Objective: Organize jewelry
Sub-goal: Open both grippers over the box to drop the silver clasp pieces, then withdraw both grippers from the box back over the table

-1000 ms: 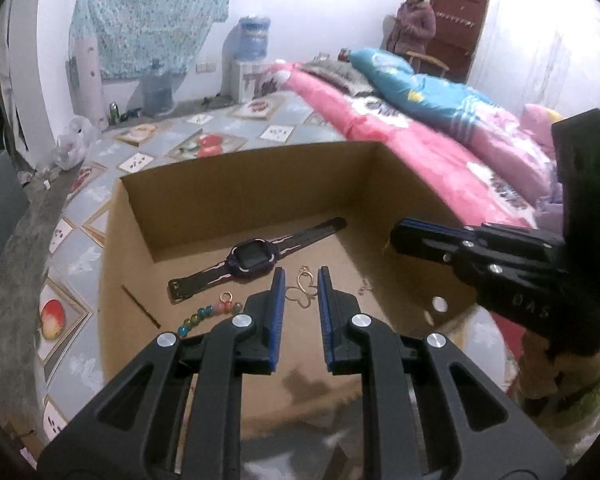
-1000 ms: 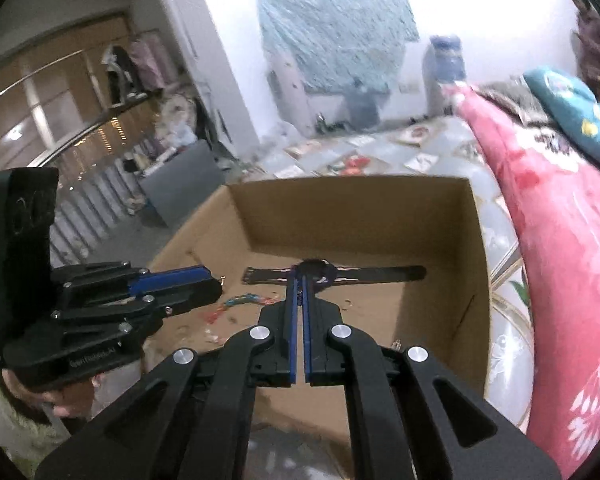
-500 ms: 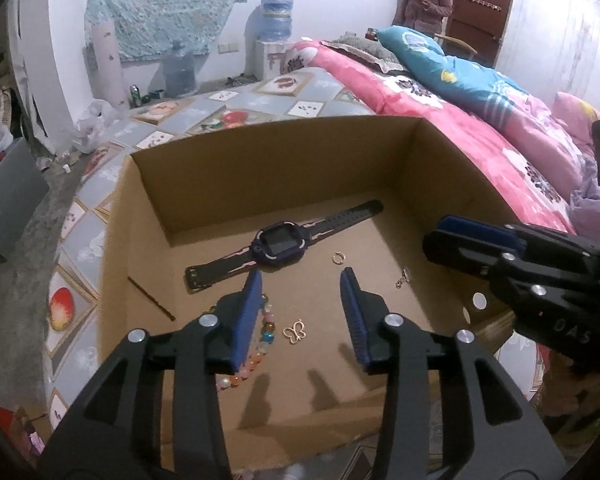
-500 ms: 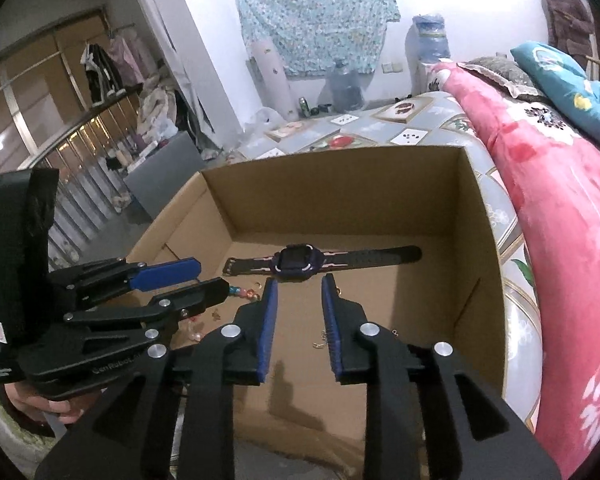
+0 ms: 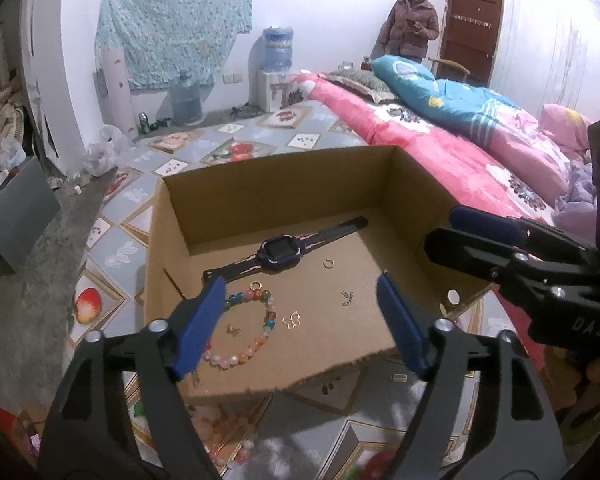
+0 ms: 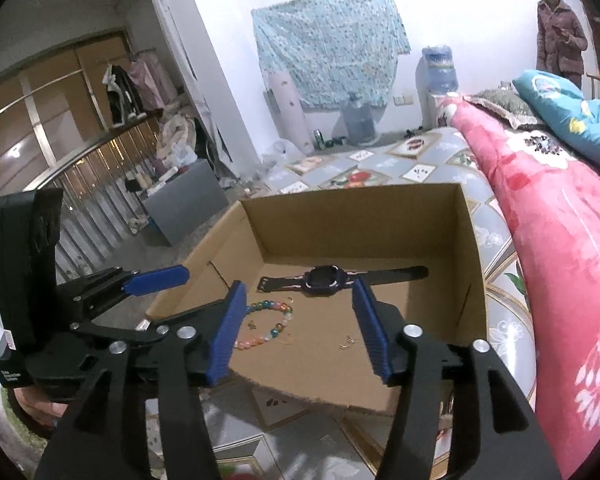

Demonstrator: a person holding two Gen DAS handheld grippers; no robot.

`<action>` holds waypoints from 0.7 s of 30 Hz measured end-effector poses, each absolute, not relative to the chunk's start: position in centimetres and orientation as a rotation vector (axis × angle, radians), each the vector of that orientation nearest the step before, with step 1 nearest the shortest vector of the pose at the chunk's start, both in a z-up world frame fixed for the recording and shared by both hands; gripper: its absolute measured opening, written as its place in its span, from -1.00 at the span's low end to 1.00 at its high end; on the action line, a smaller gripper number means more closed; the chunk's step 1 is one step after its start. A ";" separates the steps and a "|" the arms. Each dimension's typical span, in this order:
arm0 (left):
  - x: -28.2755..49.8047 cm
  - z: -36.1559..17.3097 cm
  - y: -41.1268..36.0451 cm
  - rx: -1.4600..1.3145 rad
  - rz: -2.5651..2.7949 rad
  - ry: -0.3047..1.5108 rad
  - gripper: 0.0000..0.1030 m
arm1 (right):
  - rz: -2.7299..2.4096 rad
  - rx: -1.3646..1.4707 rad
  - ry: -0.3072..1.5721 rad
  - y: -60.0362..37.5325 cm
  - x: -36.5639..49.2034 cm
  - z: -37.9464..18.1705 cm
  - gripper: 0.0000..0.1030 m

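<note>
Jewelry lies loose on the floor of an open cardboard box (image 5: 168, 216): dark smartwatch (image 5: 281, 251) w/ strap stretched flat near the back wall, bead bracelet (image 5: 247, 334) in front of it toward the box's left side, small gold butterfly charm (image 5: 292, 320) just right of the beads, gold ring (image 5: 328, 263) right of the watch face, tiny silvery piece (image 5: 347, 298) further right, another tiny piece inside the bracelet loop (too small to tell what). Left gripper (image 5: 300, 324) hangs over the box's near edge, jaws spread wide, having just been opening; nothing between the pads, touching nothing, bracelet & charm seen through the gap below. Right gripper (image 6: 300, 328) sits beside it, jaws apart but less wide, also just been opening, empty; watch & beads show through its gap. Each gripper appears in the other's view, close together, not touching. Box rests on a patterned floor mat (image 5: 112, 256) next to a bed w/ pink quilt (image 5: 440, 152). A person (image 5: 414, 24) stands by the far door.
</note>
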State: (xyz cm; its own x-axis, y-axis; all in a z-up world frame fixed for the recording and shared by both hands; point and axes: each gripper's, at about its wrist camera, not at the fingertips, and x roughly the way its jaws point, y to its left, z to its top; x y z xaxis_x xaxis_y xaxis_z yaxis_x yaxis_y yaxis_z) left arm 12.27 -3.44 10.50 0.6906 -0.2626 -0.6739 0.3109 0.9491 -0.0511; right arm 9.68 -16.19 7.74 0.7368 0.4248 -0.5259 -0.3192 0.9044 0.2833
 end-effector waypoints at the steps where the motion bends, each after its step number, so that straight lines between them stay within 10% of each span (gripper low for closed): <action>1: 11.8 10.6 -3.4 0.068 -0.321 0.733 0.52 | 0.413 0.180 0.614 -16.3 9.4 7.8 0.16; 21: 4.2 7.9 -2.3 0.049 -0.325 0.766 0.72 | 0.335 0.129 0.682 -17.8 1.1 4.1 0.56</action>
